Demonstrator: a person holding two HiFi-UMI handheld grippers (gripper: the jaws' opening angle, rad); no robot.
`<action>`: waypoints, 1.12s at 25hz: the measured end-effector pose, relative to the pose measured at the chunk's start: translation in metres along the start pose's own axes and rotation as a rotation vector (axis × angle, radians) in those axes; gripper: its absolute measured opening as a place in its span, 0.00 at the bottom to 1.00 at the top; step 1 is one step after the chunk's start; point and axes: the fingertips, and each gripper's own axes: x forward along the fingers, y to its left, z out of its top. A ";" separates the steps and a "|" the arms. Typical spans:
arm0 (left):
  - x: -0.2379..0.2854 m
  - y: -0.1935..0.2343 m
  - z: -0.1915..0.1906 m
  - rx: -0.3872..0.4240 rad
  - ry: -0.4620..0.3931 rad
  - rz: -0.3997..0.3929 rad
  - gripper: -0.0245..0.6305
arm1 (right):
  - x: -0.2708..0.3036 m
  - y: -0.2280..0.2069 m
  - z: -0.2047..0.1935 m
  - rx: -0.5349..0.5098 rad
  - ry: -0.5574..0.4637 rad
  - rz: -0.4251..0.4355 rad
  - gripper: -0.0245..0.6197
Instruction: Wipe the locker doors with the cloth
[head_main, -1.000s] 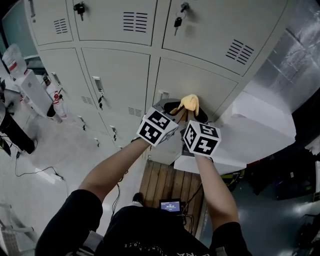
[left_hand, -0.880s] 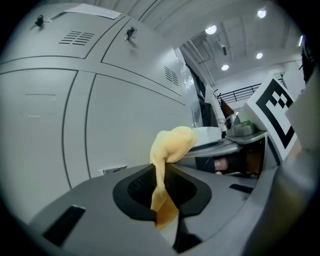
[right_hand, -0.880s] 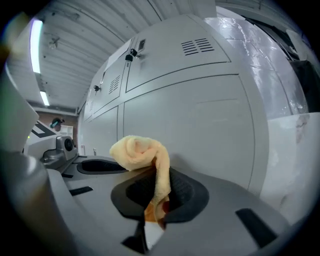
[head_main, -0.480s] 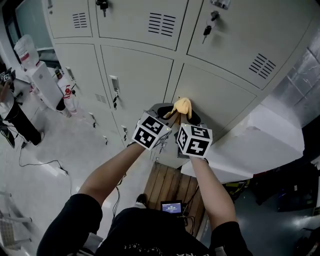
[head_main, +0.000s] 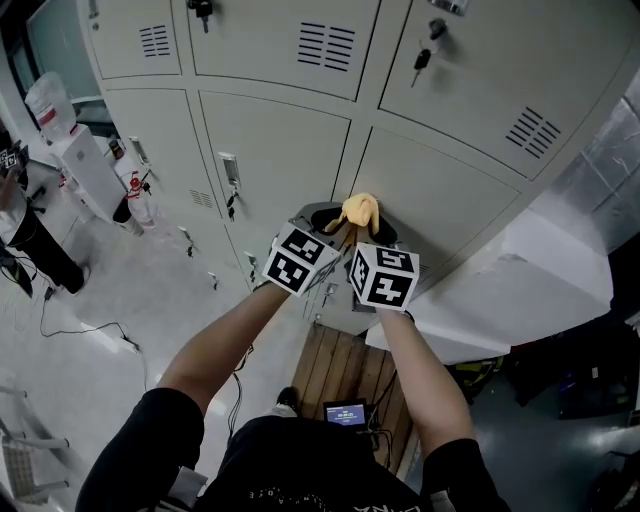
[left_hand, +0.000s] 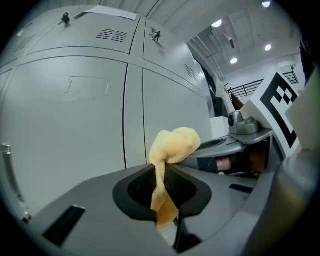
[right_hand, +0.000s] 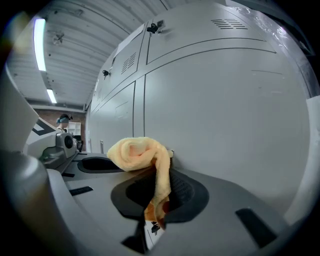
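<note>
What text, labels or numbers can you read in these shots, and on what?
Nothing is legible in any view.
Shirt print: pale letters, too small to read.
Small screen on the floor: lit, but too small to read.
White container with a red label: blurred.
Card holder on a locker door: no readable text.
Marker cubes: black-and-white square patterns only, no letters.

Bright, even light from ceiling strip lights; soft shadows on lockers. Gripper views: heavy fisheye, dark corners, foregrnd blurred.
</note>
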 end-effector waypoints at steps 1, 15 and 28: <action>0.001 0.000 0.000 -0.001 0.003 0.001 0.12 | 0.000 0.000 0.000 0.001 0.001 0.000 0.13; 0.015 -0.021 0.003 -0.006 0.020 -0.019 0.12 | -0.014 -0.023 -0.004 0.023 0.018 -0.048 0.13; 0.043 -0.061 0.009 0.007 0.020 -0.088 0.12 | -0.037 -0.067 -0.010 0.038 0.022 -0.116 0.13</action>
